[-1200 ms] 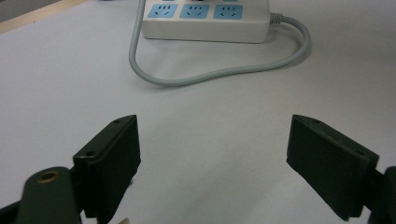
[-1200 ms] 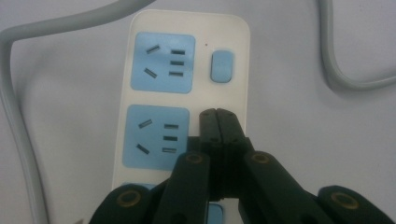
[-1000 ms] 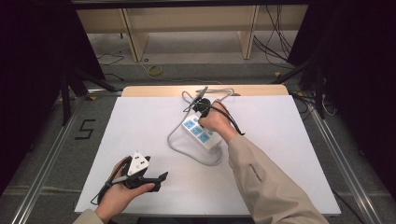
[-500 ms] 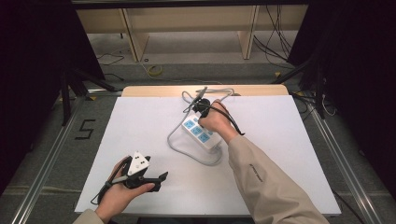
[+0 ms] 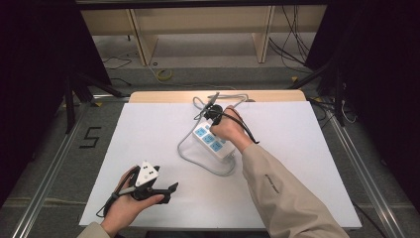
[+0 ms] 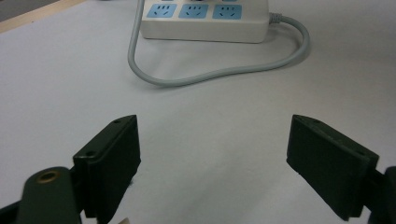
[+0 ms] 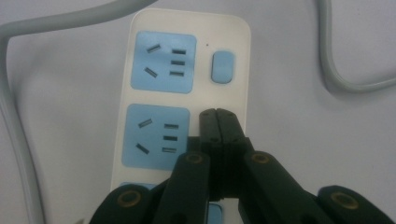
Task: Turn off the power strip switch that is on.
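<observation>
A white power strip (image 5: 214, 144) with blue sockets lies near the middle of the white table, its grey cable (image 5: 198, 161) looping around it. My right gripper (image 7: 217, 116) is shut with nothing between its pads, its tips resting over the strip's right edge (image 7: 243, 70), just below the blue switch (image 7: 222, 66). In the high view the right hand covers the right gripper (image 5: 216, 115) above the strip's far end. My left gripper (image 5: 171, 188) rests low near the table's front left, open and empty, facing the power strip (image 6: 205, 18) across bare table.
The grey cable (image 6: 210, 74) curves across the table between my left gripper and the strip. A wooden strip (image 5: 163, 96) borders the table's far edge. Metal rails and dark floor (image 5: 44, 148) lie to either side, with shelving and loose cables beyond.
</observation>
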Demonstrator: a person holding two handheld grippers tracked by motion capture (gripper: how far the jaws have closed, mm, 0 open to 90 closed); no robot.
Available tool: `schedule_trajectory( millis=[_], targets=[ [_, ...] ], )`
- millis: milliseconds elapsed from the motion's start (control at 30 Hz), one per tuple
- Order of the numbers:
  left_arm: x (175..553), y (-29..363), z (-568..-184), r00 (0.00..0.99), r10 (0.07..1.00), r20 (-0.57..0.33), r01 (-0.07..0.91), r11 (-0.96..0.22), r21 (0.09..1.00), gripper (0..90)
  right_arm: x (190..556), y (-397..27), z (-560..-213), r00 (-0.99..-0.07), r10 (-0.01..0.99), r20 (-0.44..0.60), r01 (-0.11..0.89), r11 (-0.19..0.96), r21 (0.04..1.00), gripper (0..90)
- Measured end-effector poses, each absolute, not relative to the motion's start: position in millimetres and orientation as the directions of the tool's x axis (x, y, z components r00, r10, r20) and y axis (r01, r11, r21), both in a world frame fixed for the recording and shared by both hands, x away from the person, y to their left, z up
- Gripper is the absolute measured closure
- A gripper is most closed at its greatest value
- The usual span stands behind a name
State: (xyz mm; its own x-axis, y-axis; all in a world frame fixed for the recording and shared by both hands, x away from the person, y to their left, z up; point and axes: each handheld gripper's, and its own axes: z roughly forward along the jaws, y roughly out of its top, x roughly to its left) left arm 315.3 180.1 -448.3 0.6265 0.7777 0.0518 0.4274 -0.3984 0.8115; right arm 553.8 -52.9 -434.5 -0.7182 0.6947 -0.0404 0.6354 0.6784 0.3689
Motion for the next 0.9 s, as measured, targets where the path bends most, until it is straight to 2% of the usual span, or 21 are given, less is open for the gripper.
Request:
schedule_trajectory(
  millis=[900],
  targets=[
    [315.5, 180.5, -448.2, 0.627, 0.777, 0.053, 0.426, -0.4, 0.811, 17.0, 553.1, -51.6, -434.4, -0.72, 0.691, -0.055, 0.627, 0.683, 0.375, 90.0]
  ],
)
